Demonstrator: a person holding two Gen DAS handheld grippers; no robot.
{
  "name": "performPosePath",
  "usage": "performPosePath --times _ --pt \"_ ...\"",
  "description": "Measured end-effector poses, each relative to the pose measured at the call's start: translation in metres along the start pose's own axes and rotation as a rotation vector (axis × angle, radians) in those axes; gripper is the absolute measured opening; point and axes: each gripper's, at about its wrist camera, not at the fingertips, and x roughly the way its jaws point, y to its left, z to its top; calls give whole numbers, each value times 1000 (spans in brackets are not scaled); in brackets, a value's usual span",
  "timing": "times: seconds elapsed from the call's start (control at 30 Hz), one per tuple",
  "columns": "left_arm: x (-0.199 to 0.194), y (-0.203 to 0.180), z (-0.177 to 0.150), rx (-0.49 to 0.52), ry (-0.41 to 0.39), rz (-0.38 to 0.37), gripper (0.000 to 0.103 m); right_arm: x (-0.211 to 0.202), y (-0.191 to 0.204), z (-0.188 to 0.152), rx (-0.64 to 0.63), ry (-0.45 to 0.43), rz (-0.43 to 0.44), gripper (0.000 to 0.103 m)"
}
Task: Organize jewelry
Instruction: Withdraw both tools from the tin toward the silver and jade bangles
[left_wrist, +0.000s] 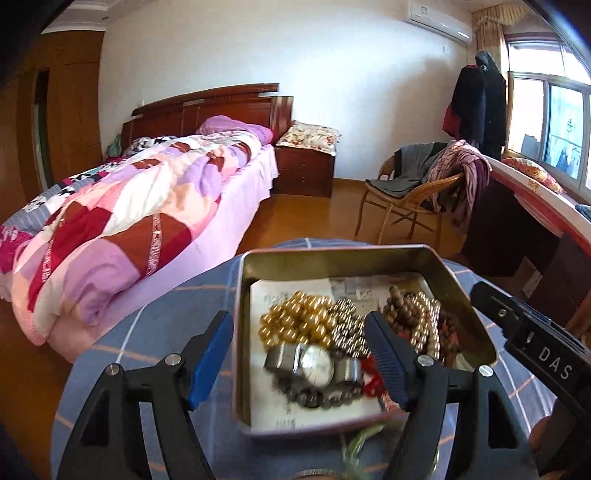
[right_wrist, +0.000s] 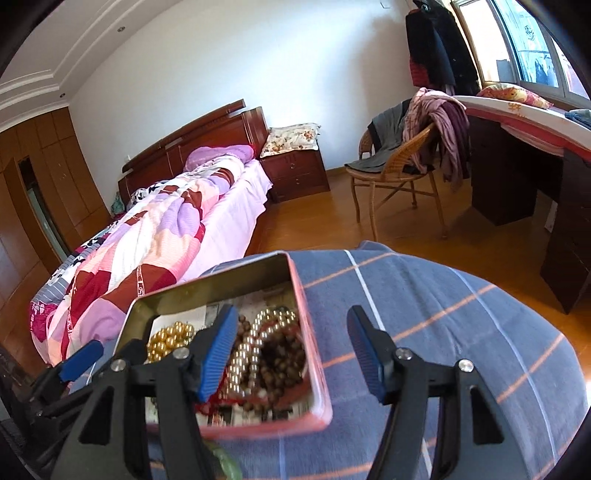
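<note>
1. While my left gripper (left_wrist: 299, 347) hangs with jaws apart over the tin (left_wrist: 461, 291), the watch (left_wrist: 314, 363) lies between its fingers (blurred).
2. Gold beads (left_wrist: 299, 321) and brown beads (right_wrist: 277, 363) crowd the tin.
3. My right gripper (right_wrist: 291, 350), jaws apart, straddles the tin's edge above the blue checked cloth (right_wrist: 424, 295); bed (right_wrist: 166, 229) behind.

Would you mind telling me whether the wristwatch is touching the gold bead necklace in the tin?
Touching. In the left wrist view the wristwatch lies against the lower edge of the gold bead necklace, no paper showing between them, inside the tin.
</note>
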Motion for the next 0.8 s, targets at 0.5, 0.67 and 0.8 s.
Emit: performPosePath --times 0.5,0.67,0.8 --pt "-44 45 -52 -163 86 52 73 -39 -9 -38 11 42 -66 65" --pt "-50 44 -71 -159 141 59 73 -43 -4 -46 -5 61 -51 65" --pt "-52 43 -72 -165 162 44 73 -45 -1 -50 -20 64 -45 65"
